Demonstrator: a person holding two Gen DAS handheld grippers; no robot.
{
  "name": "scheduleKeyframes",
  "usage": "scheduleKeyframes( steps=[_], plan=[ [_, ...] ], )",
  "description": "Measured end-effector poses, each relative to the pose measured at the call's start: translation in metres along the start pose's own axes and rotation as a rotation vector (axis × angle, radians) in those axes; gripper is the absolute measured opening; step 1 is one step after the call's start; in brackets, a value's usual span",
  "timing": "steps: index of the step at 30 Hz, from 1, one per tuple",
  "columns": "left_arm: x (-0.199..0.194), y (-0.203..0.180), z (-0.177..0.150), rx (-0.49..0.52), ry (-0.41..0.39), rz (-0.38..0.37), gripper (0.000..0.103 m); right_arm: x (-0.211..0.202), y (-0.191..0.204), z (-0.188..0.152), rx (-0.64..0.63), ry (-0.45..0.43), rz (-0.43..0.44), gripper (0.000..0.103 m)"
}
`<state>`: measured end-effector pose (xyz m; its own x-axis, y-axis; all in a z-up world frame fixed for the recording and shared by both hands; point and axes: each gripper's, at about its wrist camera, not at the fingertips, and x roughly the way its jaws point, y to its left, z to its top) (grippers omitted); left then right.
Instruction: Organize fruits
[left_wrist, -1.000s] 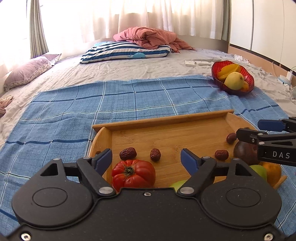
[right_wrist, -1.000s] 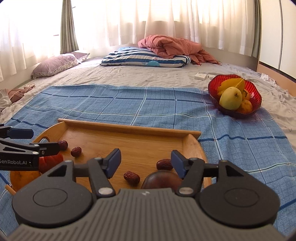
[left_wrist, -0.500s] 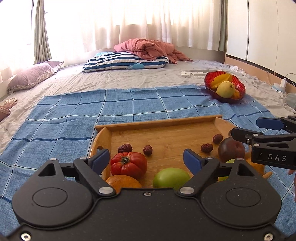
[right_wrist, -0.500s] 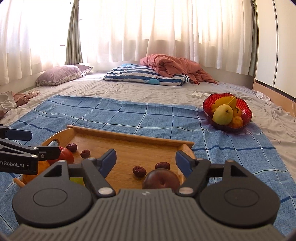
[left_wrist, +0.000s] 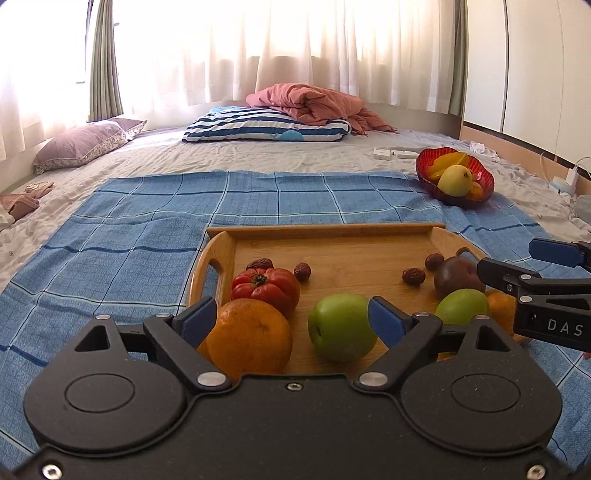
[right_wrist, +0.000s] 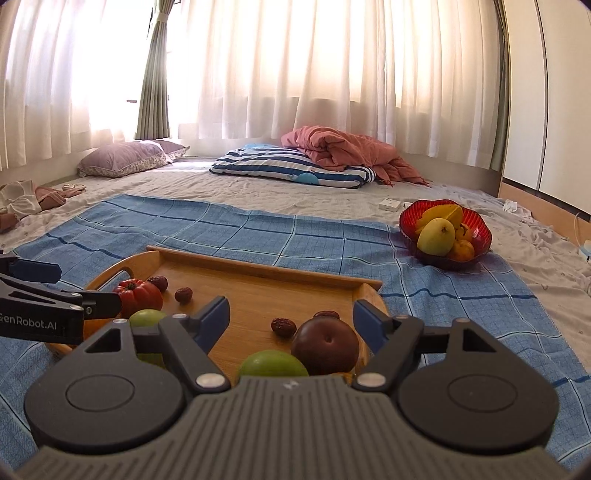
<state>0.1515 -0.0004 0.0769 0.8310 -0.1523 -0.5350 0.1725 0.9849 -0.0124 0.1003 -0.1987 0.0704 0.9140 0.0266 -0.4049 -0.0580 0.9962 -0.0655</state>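
Both tools hover over a wooden tray (left_wrist: 369, 254) that sits on a blue checked cloth (left_wrist: 147, 229) spread across the bed. In the left wrist view the left tool (left_wrist: 291, 319) fills the lower half of the frame, its blue-padded fingers spread wide with nothing between them; an orange (left_wrist: 249, 339) lies just inside the left finger and a green apple (left_wrist: 341, 326) just inside the right one, neither pinched. Behind the orange, toward the centre left of the frame, a ribbed red tomato (left_wrist: 266, 288) rests on the tray, with small dried dates (left_wrist: 303, 271) scattered beyond it. At the right edge the right tool (left_wrist: 517, 267) reaches in from the side, near a dark purple fruit (left_wrist: 456, 280), a second green apple (left_wrist: 461, 306) and another orange. In the right wrist view the right tool (right_wrist: 291, 317) is likewise spread and empty, with the dark purple fruit and a green apple low in the centre of the frame between its fingers but not touching them. A red glass bowl (left_wrist: 426, 181) holding yellow fruit stands well apart on the cloth, in the upper right of both frames.
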Motion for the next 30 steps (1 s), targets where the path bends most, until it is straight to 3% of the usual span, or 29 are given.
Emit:
scheduleKeyframes(
  steps=[15, 30],
  plan=[
    [-0.004, -0.007, -0.054, -0.008, 0.03, 0.033, 0.092, -0.024, 0.008, -0.046, 0.007, -0.014, -0.044, 0.088],
    [0.013, -0.008, -0.087, -0.014, 0.103, 0.055, 0.095, -0.019, 0.012, -0.09, 0.026, 0.069, -0.083, 0.092]
  ],
)
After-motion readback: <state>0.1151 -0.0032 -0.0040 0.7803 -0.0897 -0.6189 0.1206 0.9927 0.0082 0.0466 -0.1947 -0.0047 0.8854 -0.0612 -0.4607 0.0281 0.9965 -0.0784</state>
